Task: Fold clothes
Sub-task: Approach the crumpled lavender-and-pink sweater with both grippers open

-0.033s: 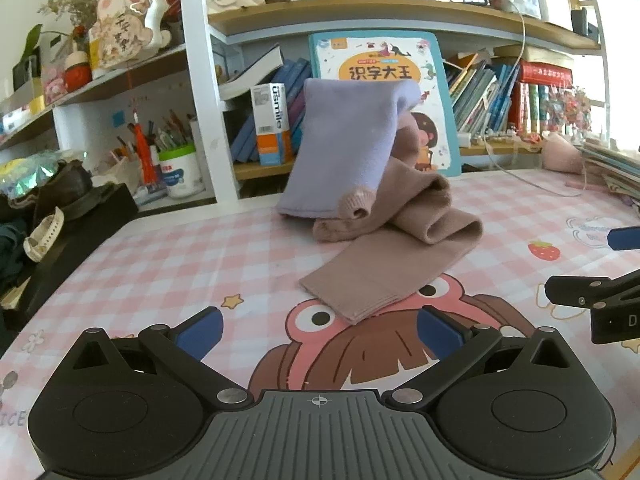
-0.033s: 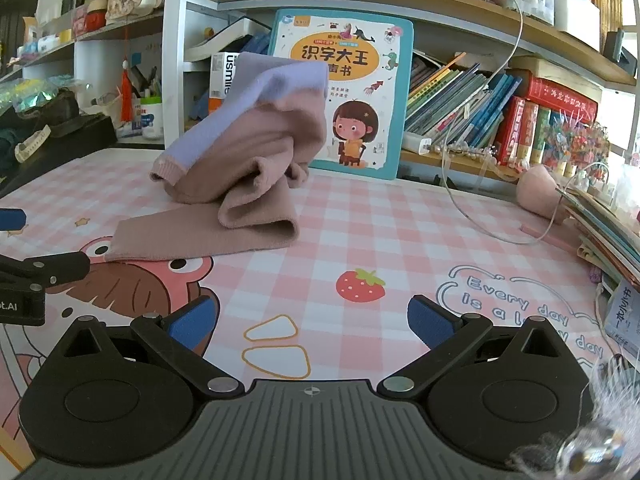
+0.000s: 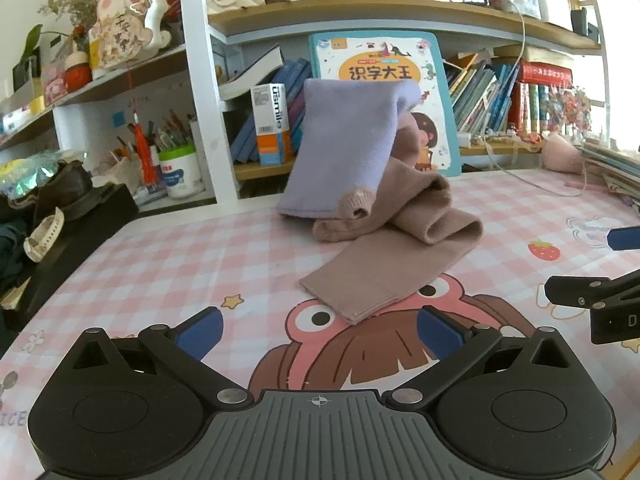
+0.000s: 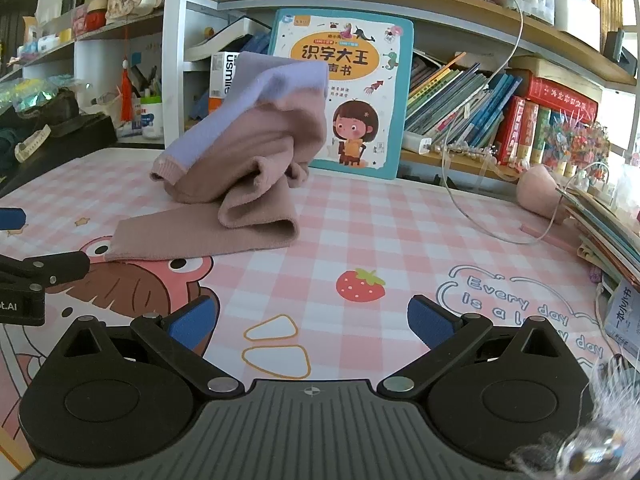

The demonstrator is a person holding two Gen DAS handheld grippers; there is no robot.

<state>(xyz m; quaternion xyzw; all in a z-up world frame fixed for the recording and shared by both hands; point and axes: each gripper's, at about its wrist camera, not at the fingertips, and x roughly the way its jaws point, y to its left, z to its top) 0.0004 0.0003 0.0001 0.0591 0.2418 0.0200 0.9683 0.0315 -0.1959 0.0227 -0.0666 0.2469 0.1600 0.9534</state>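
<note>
A crumpled mauve-and-lilac garment [image 3: 384,216] slumps on the checked table mat [image 3: 180,256], propped against a picture book [image 4: 340,96]. My left gripper [image 3: 318,330] and right gripper [image 4: 312,320] gape wide, empty, well short; I'd best pinch the flat near hem corners first.
</note>
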